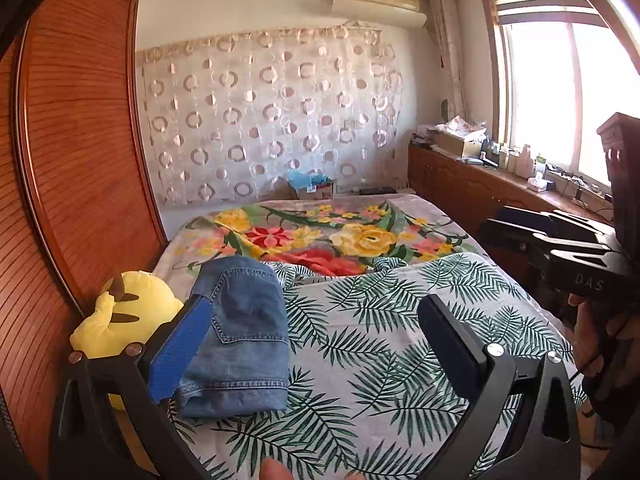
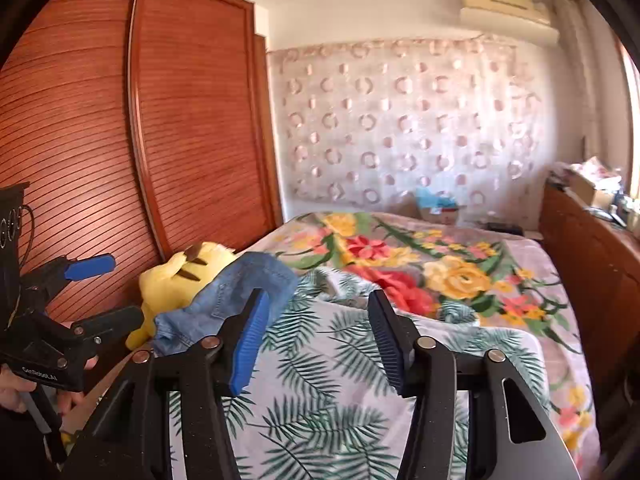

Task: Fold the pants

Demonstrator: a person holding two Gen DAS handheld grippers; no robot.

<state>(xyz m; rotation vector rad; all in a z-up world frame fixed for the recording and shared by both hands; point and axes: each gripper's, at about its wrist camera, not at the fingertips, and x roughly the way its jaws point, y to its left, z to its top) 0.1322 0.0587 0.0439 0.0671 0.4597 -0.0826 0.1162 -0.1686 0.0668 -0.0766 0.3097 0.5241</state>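
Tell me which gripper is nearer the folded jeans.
Left. The left gripper hovers open right beside the folded jeans; the right gripper, also open, sits farther along the leaf-print sheet.

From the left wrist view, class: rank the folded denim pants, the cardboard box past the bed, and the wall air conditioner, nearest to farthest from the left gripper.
1. Folded denim pants: on the leaf-print sheet, just beyond the left gripper, toward its left finger.
2. Cardboard box: past the bed's far end, below the curtain.
3. Air conditioner: high on the far wall.
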